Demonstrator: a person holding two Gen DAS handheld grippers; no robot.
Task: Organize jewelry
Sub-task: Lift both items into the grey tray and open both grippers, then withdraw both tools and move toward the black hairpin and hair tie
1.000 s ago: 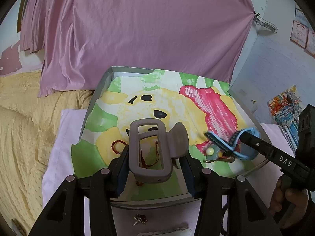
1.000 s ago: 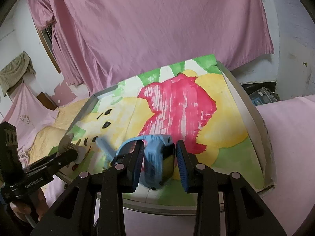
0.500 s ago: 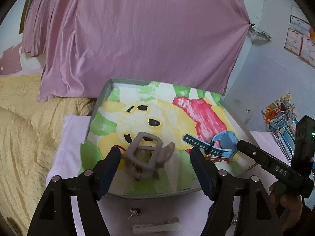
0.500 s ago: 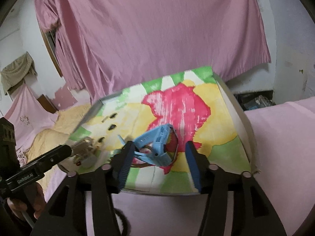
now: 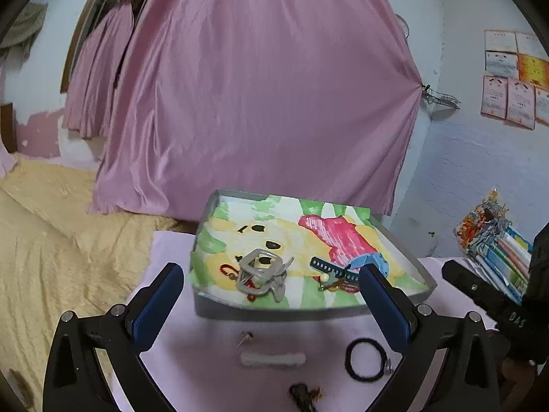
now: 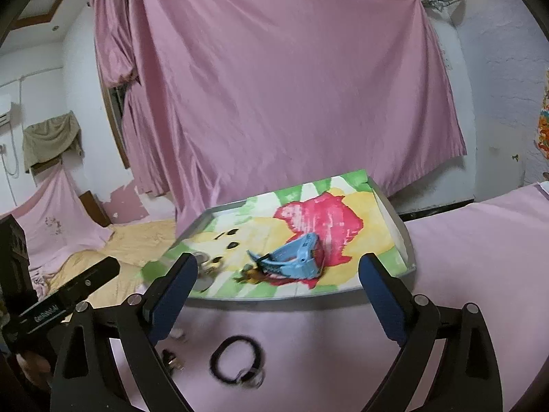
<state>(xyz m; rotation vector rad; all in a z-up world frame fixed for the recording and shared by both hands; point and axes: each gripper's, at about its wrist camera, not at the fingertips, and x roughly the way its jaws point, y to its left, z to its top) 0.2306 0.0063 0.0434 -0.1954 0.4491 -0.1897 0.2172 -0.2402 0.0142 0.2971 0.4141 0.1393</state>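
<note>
A grey tray [image 5: 308, 309] [image 6: 394, 221] lined with a bright cartoon print stands on a pink cloth. In it lie a grey hair claw clip [image 5: 262, 273] over a red bead string [image 5: 226, 269], a blue watch [image 5: 369, 262] [image 6: 296, 259], and a small beaded piece [image 5: 326, 283]. My left gripper [image 5: 271, 304] is open and empty, held back from the tray's front edge. My right gripper [image 6: 278, 293] is open and empty, also in front of the tray. On the cloth lie a black hair tie [image 5: 365, 358] [image 6: 236, 360], a white clip [image 5: 272, 358], a small earring [image 5: 245, 338] and a dark trinket [image 5: 303, 393].
A pink curtain [image 5: 257, 86] hangs behind the tray. A yellow bedspread [image 5: 51, 240] lies to the left. Stacked colourful books [image 5: 497, 240] sit at the right. The right gripper's body [image 5: 487, 298] shows in the left wrist view.
Both grippers opened and pulled back from the tray. The left let go of the grey claw clip and the right let go of the blue watch; both now lie in the tray.
</note>
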